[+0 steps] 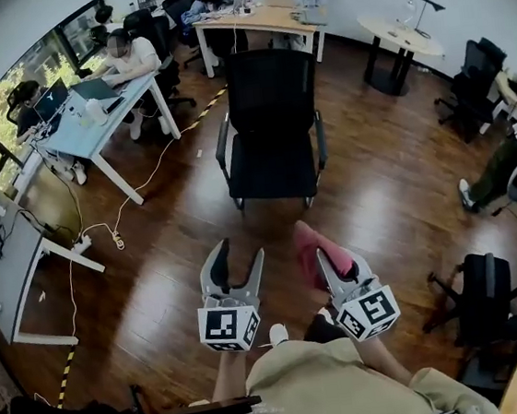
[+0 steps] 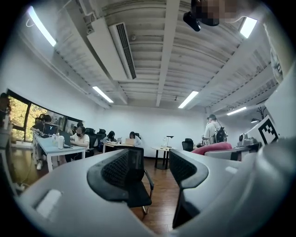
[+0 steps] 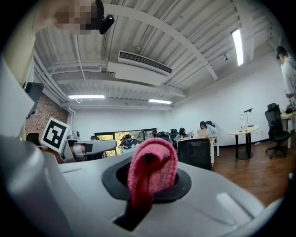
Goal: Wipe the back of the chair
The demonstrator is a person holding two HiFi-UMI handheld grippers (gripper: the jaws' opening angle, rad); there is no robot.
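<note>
A black mesh office chair (image 1: 270,126) stands on the wood floor ahead of me, its seat turned toward me and its back on the far side. It also shows in the left gripper view as the chair (image 2: 137,183) and in the right gripper view as the chair (image 3: 196,153). My left gripper (image 1: 240,258) is open and empty, well short of the chair. My right gripper (image 1: 313,244) is shut on a pink cloth (image 1: 320,252), which bulges between the jaws as the cloth (image 3: 152,167). Both grippers hover near my body, apart from the chair.
A light blue desk (image 1: 91,117) with laptops and seated people stands at left, a wooden desk (image 1: 256,21) behind the chair, a round table (image 1: 398,35) at back right. White cables (image 1: 103,230) trail over the floor at left. More black chairs (image 1: 487,301) stand at right.
</note>
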